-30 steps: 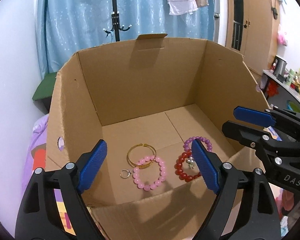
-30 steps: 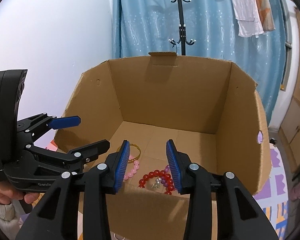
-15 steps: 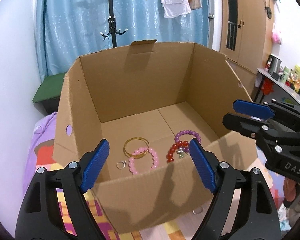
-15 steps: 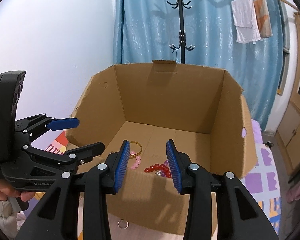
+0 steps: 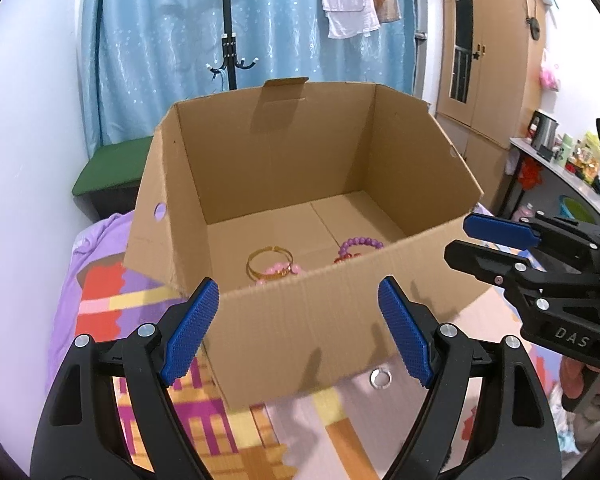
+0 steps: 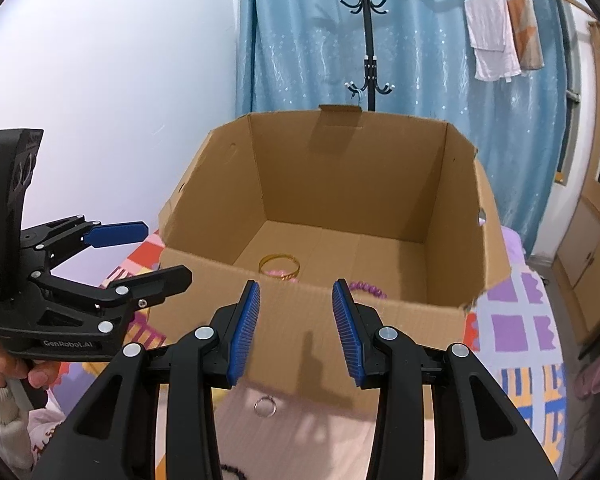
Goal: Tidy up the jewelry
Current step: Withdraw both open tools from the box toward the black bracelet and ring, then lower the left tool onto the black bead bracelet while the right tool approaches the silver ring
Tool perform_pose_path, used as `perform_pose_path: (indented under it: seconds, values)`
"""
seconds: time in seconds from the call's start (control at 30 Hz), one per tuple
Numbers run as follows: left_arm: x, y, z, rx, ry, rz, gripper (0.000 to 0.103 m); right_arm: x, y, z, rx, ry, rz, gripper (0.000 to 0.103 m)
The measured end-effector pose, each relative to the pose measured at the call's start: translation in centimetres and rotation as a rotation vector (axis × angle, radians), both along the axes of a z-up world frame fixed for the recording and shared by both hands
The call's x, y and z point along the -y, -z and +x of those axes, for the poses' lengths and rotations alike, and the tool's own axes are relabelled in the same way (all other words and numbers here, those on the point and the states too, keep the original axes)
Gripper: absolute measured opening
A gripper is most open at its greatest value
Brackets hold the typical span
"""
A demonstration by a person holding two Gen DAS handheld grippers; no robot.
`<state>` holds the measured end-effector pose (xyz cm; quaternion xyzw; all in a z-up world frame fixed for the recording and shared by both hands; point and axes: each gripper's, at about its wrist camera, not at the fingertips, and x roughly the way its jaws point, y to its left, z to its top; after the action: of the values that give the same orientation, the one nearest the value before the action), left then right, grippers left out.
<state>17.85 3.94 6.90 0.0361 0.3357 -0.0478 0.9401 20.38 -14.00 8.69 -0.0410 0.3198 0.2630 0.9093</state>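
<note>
**A:** We hold both tools short of the cardboard box [image 5: 300, 320], its near wall facing us. Our left gripper [image 5: 300, 338] is spread wide and carries nothing; our right gripper [image 6: 296, 330] has its jaws parted more narrowly, also with nothing between them.

**B:** Inside, beyond the left gripper's fingertips, we see a gold bangle [image 5: 270, 262] on the box floor, a pink bead bracelet [image 5: 280, 270] overlapping its near edge, and to the right of them a purple bead bracelet [image 5: 360, 245] with a few red beads [image 5: 346, 258] of another strand showing over the rim.

**A:** So we judge most of the jewelry is already gathered in the box. What is left?

**B:** One small silver ring [image 6: 265, 406] lies outside, on the patterned mat [image 5: 100, 304] just below and in front of the near wall, between us and the box. In the left view it sits under the right finger's tip.

**A:** Something dark and curved shows at the bottom edge of the right view; we cannot tell what it is.

**B:** By our reckoning, the ring is the last visible piece to collect.
</note>
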Motion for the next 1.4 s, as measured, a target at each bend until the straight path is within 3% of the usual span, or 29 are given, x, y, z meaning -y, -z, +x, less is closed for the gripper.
perform_pose_path:
  seconds: [0.27,0.7,1.1,1.4]
  values:
    - [0.0,1.5,-3.3,0.001,0.011,0.01,0.079,0.2,2.1,-2.2,-0.028,-0.024,-0.032,0.038]
    - [2.4,7.4,-8.3,-0.106,0.186,0.009,0.079,0.6,7.9,-3.3,-0.142,-0.201,-0.084,0.038]
    - [4.4,11.2,-9.9,-0.156,0.272,-0.002,0.079,-1.6,11.0,-2.5,-0.156,-0.281,-0.148,0.038]
    - [5.9,12.2,-10.4,-0.172,0.318,-0.009,0.079,-2.8,12.4,-1.0,-0.206,-0.266,-0.18,0.038]
